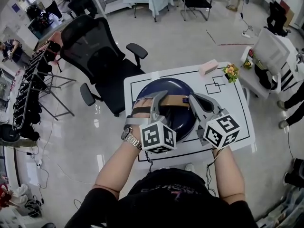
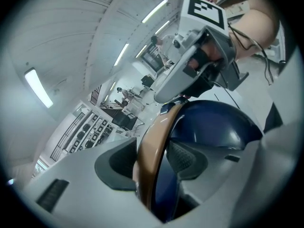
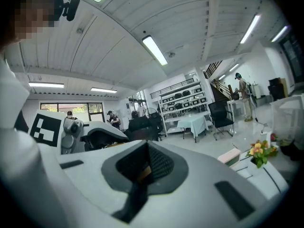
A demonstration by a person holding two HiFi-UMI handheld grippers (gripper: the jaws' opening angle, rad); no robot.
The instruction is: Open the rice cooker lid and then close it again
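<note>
A dark blue rice cooker (image 1: 176, 85) with a domed lid sits on the white table (image 1: 232, 106). A tan carrying handle (image 1: 178, 100) arches over the lid. My left gripper (image 1: 164, 97) reaches in from the left, shut on that handle. In the left gripper view the tan handle (image 2: 154, 144) runs between the two pads, above the blue lid (image 2: 216, 122). My right gripper (image 1: 193, 98) is shut at the handle's right end, tips close to the left gripper's. In the right gripper view its pads (image 3: 159, 165) are pressed together, and whether they pinch anything is hidden.
A black office chair (image 1: 102, 56) stands beyond the table's far left corner. A pink box (image 1: 208, 68) and a small bunch of flowers (image 1: 231, 71) sit at the table's far right edge. A white side table (image 1: 266, 56) stands further right.
</note>
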